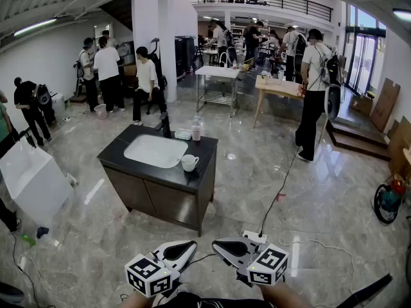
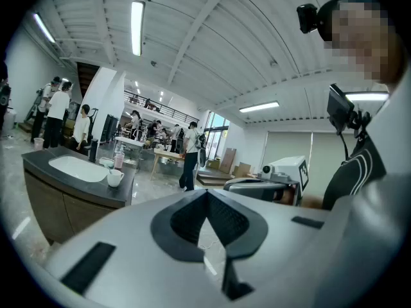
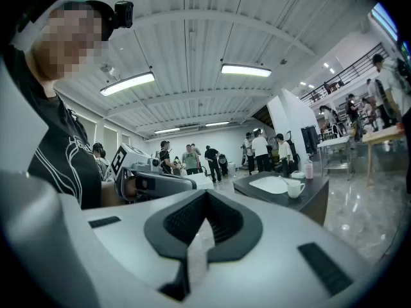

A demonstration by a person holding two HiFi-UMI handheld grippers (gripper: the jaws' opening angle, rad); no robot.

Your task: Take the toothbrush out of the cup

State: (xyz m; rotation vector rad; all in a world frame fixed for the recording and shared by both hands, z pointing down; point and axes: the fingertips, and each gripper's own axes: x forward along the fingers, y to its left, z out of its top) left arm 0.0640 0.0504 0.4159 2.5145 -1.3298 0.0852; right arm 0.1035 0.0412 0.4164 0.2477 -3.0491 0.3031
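1. Wide open hall, glossy marble floor (image 1: 308,197) all round, a balcony up at the back, and people standing in groups by the far tables.
2. Out on the floor stands a dark counter (image 1: 204,175) on its own, well ahead of the person, with a white basin (image 1: 154,151) sunk into its top.
3. Down at the bottom edge of the head view, both tools are held low and close to the body, well apart from the counter, marker cubes nearest the camera, tips angled in toward each other.
4. Left tongs (image 1: 190,245): jaws pressed together, nothing between them. Their own view looks across at the other tool, with the counter off to the left.
5. Right tongs (image 1: 218,243): jaws together too, and empty. Their own view has the counter off to the right.
6. Up on the counter's back edge, a pink bottle (image 1: 196,132) stands just beyond the basin's far right corner.
7. And there's the white cup (image 1: 189,163), upright on the counter top just right of the basin, toward the front.
8. The toothbrush itself is too small to make out from this far back.
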